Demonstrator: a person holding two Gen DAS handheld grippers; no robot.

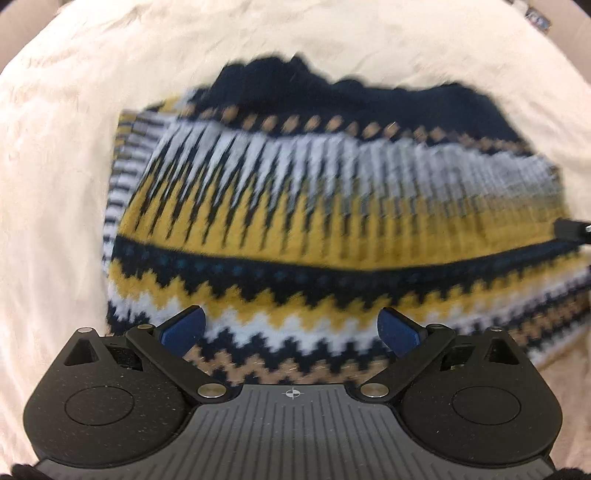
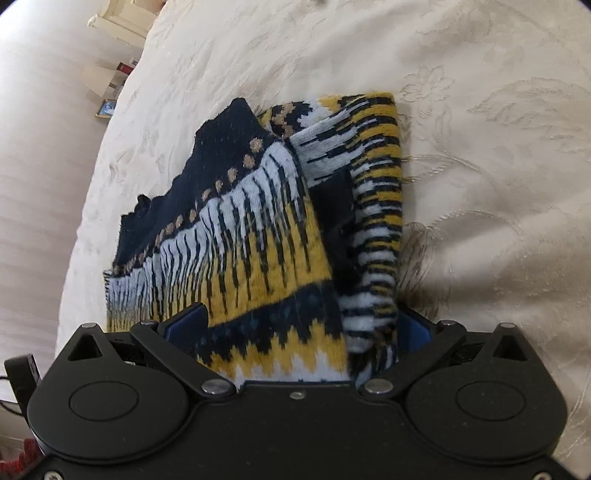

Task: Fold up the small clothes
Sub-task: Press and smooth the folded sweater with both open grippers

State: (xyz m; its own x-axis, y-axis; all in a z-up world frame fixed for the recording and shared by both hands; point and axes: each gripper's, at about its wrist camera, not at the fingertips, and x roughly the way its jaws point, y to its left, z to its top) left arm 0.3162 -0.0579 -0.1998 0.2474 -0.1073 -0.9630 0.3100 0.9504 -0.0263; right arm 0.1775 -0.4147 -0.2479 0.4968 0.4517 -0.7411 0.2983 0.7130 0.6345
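Observation:
A small knitted sweater (image 1: 314, 221) in navy, mustard, white and tan zigzag bands lies folded on a cream bedspread (image 1: 55, 184). My left gripper (image 1: 291, 328) is open above its near edge, blue pads apart, holding nothing. In the right wrist view the sweater (image 2: 258, 229) has its right side folded over, a striped sleeve running down the fold. My right gripper (image 2: 299, 328) is open, its jaws spread wide on either side of the near edge of the sweater. The right fingertip is partly hidden by the sleeve. The other gripper's tip (image 1: 572, 230) shows at the sweater's right edge.
The cream embroidered bedspread (image 2: 480, 147) surrounds the sweater on all sides. Its edge curves along the left of the right wrist view, with small furniture and items (image 2: 110, 85) on the floor beyond. A dark object (image 1: 539, 18) sits past the bed's far corner.

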